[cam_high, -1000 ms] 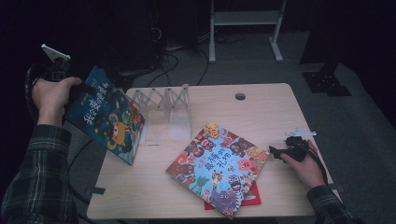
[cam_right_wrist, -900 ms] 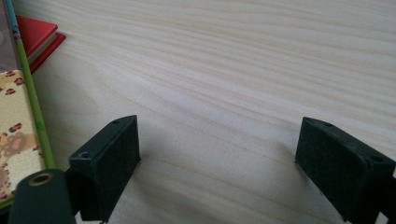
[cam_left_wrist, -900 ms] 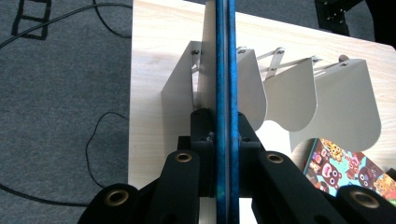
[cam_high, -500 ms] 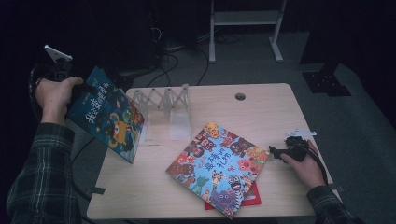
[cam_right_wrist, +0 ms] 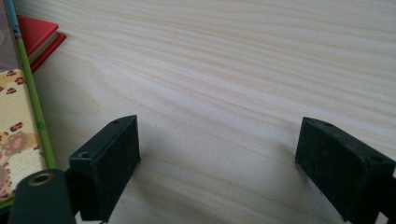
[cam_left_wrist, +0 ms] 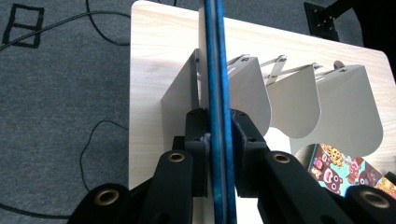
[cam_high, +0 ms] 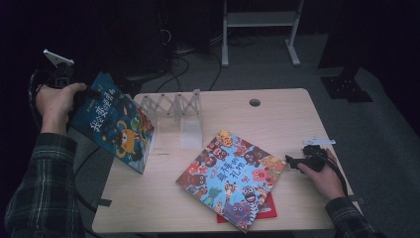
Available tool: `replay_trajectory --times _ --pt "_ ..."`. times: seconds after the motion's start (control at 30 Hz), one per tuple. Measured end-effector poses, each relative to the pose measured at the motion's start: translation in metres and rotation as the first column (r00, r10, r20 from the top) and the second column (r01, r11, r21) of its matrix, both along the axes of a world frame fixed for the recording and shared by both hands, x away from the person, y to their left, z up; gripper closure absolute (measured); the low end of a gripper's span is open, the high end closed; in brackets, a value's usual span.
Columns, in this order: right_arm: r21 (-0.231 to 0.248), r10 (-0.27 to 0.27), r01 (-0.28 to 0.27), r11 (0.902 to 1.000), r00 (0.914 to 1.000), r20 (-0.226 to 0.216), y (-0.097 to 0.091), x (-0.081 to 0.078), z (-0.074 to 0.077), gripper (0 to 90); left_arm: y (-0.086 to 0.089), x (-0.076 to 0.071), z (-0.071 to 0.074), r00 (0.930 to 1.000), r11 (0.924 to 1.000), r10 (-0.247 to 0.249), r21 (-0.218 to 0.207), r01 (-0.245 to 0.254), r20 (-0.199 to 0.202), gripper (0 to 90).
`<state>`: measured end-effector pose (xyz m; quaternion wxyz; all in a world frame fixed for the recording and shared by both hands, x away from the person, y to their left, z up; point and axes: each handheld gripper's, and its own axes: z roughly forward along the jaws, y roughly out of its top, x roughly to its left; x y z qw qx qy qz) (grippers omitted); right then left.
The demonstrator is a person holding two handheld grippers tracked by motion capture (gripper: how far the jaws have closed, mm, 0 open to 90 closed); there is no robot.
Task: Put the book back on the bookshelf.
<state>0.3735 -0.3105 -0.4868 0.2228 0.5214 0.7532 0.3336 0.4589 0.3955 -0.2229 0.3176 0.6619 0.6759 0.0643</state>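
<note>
At the far left of the high view, the left claw (cam_high: 74,94) is raised off the surface's (cam_high: 277,119) left edge and grips the blue picture book (cam_high: 116,129) by its upper corner; the book hangs tilted, its lower corner down by the edge of the surface. In the left gripper view the book's blue edge (cam_left_wrist: 217,93) runs straight up between the two black jaws. They have just eased open a little, yet their pads are pressed against both covers. Just beyond the book stands the white folding book rack (cam_high: 176,109), its dividers upright and fanned. Toward the middle lies a colourful animal book (cam_high: 230,176) flat on a red book (cam_high: 265,208). At the right, the right claw (cam_high: 292,161) rests on the surface just beside that book, its jaws spread wide with bare wood between them.
</note>
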Motion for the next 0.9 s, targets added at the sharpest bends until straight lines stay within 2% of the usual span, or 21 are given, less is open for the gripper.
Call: replay_trajectory --times 0.17,0.33,0.57,0.7,0.9 --pt "0.000 0.001 -0.001 1.0000 1.0000 0.001 0.000 0.000 0.000 12.4 0.001 -0.001 -0.001 1.0000 1.0000 -0.004 0.005 0.004 0.006 75.5" --pt "-0.001 0.001 -0.001 1.0000 1.0000 0.001 0.000 0.000 0.000 12.4 0.003 -0.003 -0.003 0.9994 0.9998 -0.016 0.014 0.016 0.032 73.2" --pt "-0.001 0.001 -0.001 1.0000 1.0000 0.001 0.000 0.000 0.000 12.4 0.007 -0.008 -0.009 0.9970 0.9997 0.000 -0.023 0.002 0.077 73.2" --pt "0.001 -0.001 0.001 1.0000 1.0000 -0.002 0.000 0.000 0.000 12.4 0.011 -0.009 -0.015 0.9960 0.9995 0.010 -0.030 -0.007 0.089 73.6" --pt "0.000 0.000 0.000 1.0000 1.0000 0.000 0.000 0.000 0.000 12.4 0.014 -0.014 -0.014 0.9924 0.9989 0.014 -0.045 -0.008 0.122 73.7"
